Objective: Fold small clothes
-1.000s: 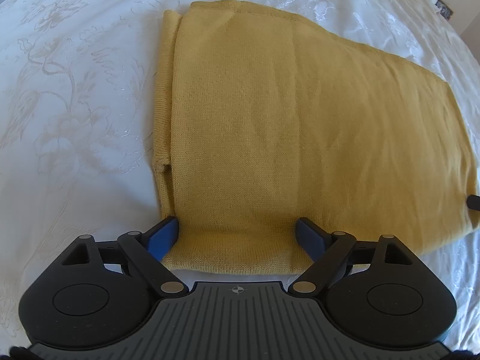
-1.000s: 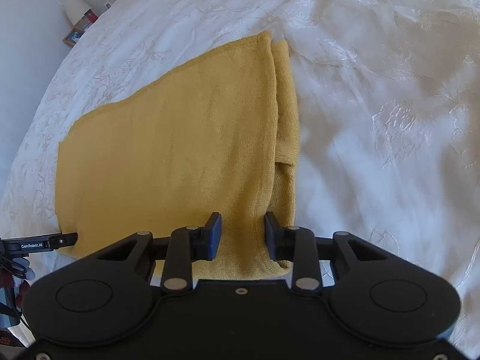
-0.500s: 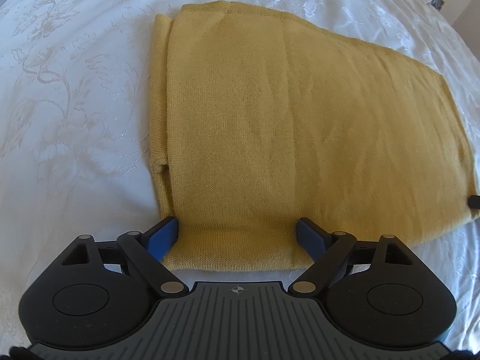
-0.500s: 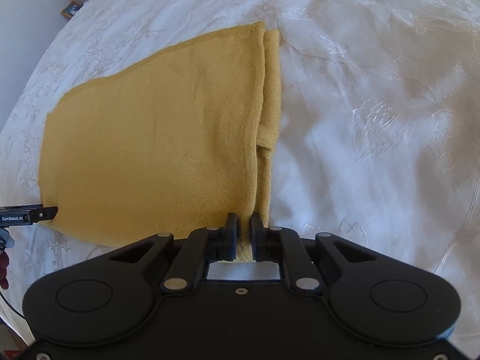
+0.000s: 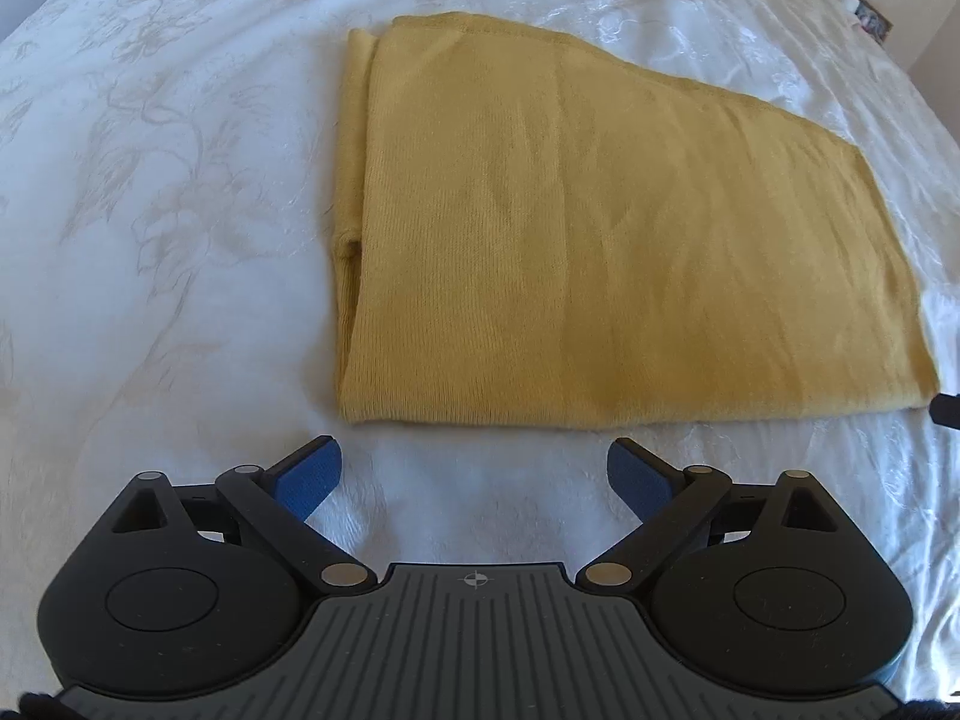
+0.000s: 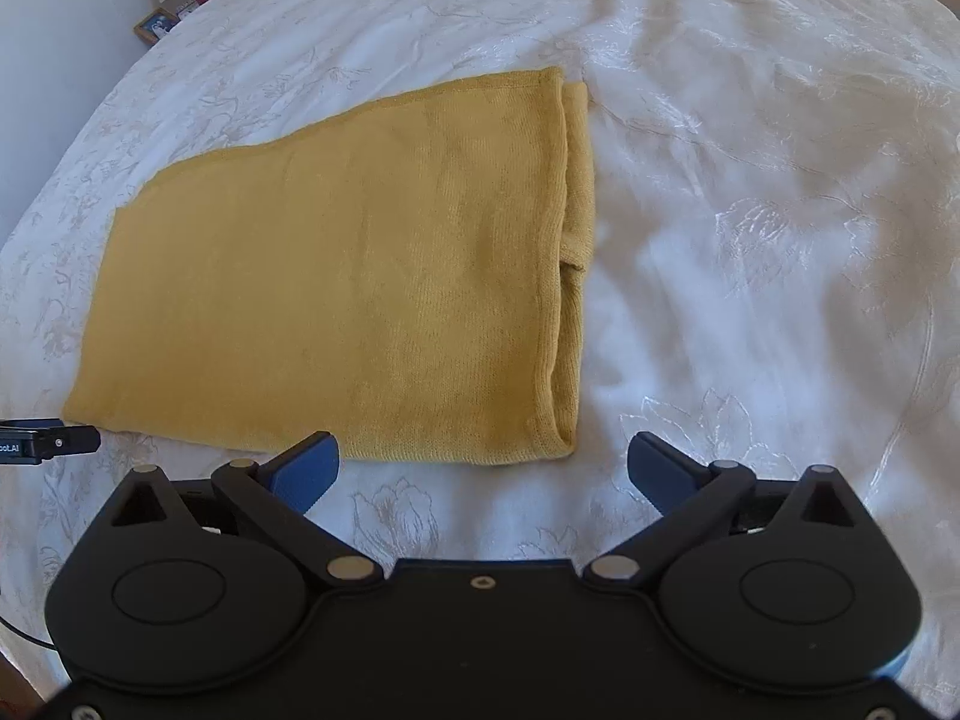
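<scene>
A mustard-yellow knitted garment [image 5: 600,228] lies folded flat on the white bedspread [image 5: 150,240]; in the right wrist view the same garment [image 6: 336,276] fills the left half. My left gripper [image 5: 474,474] hovers just short of the garment's near edge, its jaws opening wide, with only bedspread between them. My right gripper [image 6: 483,468] sits back from the garment's near right corner, jaws opening wide, nothing between the blue pads. The folded layers show along the garment's left side in the left wrist view and its right side in the right wrist view.
The white embroidered bedspread [image 6: 750,210] spreads all around the garment. A lamp and a picture frame [image 6: 156,24] stand beyond the bed's far left corner. The tip of the other gripper [image 6: 54,441] pokes in at the left edge.
Both grippers have pulled back off the garment's near edge. The right gripper, earlier shut on the folded corner, has let go and opened wide. The left jaws spread a little wider.
</scene>
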The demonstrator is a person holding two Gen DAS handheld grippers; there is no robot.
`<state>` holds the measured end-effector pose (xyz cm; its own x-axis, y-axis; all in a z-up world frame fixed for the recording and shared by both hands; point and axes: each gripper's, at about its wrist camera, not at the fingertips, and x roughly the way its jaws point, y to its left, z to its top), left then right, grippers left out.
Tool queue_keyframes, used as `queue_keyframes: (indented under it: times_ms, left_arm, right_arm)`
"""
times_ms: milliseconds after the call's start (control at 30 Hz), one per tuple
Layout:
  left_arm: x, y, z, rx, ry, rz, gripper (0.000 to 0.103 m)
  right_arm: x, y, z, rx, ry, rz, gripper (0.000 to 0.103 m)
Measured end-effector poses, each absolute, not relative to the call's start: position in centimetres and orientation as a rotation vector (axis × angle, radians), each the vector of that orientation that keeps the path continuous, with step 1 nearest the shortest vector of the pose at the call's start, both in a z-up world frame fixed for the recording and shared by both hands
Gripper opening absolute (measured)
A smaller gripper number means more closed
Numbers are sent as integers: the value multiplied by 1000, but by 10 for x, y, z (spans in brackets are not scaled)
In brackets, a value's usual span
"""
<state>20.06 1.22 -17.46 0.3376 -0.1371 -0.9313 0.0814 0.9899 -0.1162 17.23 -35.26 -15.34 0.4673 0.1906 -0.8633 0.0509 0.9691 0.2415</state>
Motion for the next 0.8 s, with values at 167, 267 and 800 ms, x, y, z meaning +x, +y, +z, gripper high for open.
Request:
queue_keyframes:
  times_ms: [167, 267, 800]
  left_arm:
    - [173, 6, -187, -84, 1296, -119, 97]
    - [163, -4, -196, -54, 1330, -127, 97]
    - [179, -38, -225, 1, 1378, 3, 103]
  right_arm:
    - [161, -353, -163, 251, 1136, 60, 102]
    - [156, -347, -172, 226, 1189, 46, 102]
    - [168, -326, -200, 144, 1229, -12, 103]
